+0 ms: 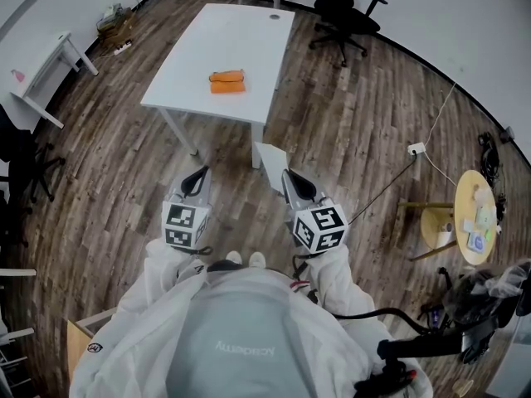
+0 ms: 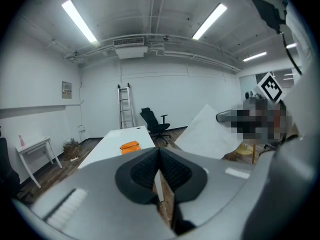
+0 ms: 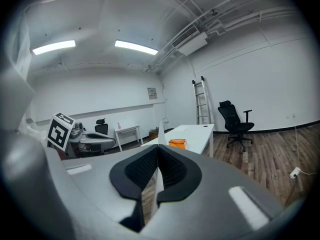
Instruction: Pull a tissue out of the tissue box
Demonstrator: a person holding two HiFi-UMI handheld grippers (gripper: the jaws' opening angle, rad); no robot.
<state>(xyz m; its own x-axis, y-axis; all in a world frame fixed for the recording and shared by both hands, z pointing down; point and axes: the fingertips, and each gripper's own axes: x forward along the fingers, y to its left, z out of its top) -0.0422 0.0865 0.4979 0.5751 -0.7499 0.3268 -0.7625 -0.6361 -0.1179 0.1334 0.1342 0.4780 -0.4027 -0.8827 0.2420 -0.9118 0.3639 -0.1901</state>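
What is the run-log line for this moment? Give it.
right gripper: shut on tissue | left gripper: shut, empty | tissue box: on table, away from both

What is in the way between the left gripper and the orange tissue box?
Nothing visible. Only wood floor and the top of the white table lie between the left gripper and the tissue box. The right gripper beside it is shut on a white sheet.
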